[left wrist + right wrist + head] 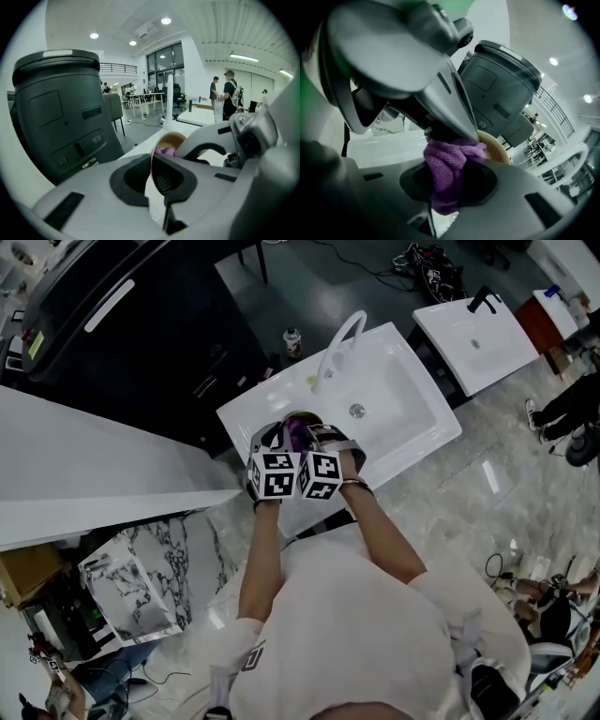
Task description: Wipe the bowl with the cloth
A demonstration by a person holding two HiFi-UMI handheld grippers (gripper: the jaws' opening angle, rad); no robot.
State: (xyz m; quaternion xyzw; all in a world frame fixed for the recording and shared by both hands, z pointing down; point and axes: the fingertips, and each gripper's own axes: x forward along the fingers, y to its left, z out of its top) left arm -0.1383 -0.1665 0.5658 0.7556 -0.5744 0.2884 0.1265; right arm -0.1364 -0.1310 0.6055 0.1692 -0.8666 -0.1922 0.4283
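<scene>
Purple cloth (444,171) is pinched between the jaws of the right gripper (449,187) and pressed into the tan bowl (500,149), touching its inside. The left gripper (157,180) has its jaws nearly together, clamped on the bowl's thin wall at the rim. Both grippers sit side by side above the front edge of the white sink (412,427), near the tap (339,345).

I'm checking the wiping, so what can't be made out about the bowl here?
- Inside of the bowl: in the head view the left gripper and right gripper cover it.
- Rest of the bowl: left gripper view, that gripper's own body blocks it.
- Any dirt: right gripper view, the cloth hides the inside.
</scene>
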